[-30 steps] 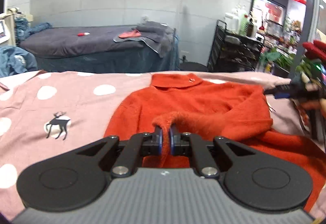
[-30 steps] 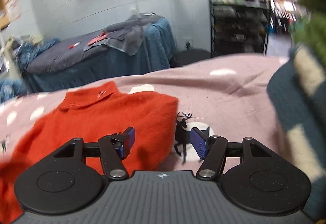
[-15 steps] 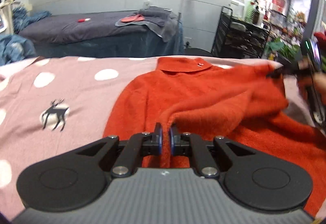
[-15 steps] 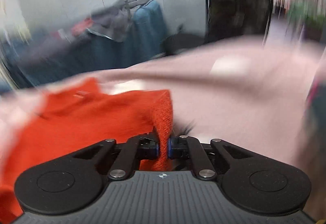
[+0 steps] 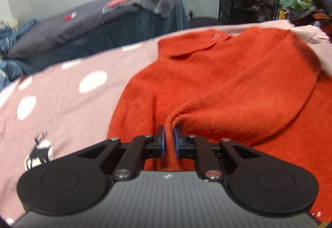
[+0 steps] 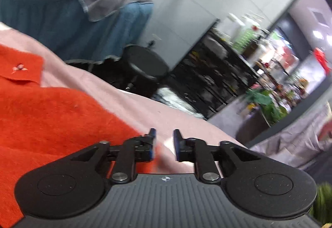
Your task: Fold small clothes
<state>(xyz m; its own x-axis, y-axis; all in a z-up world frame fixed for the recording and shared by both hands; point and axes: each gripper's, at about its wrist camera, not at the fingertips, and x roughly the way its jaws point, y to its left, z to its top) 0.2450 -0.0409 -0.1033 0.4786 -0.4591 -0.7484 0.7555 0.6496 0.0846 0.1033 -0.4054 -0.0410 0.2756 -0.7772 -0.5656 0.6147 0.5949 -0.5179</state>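
An orange-red knitted sweater [image 5: 217, 83] lies on the pink dotted bedsheet [image 5: 62, 103], collar at the far side, with one side folded over its body. My left gripper [image 5: 169, 138] is shut on the folded sweater edge at its near end. In the right wrist view the sweater [image 6: 51, 120] fills the left. My right gripper [image 6: 164, 143] is open a little at the sweater's right edge, with a bit of orange cloth between the jaws, not pinched.
A massage bed with grey and blue covers [image 5: 93, 20] stands beyond the sheet. A black round stool [image 6: 145, 64] and a black shelf cart [image 6: 217, 74] stand at the right. Plants [image 5: 294, 2] are by the doorway.
My right gripper closed on the sweater's right edge, carried it over leftward, and has now opened and let go. My left gripper stayed shut on the sweater and moved left.
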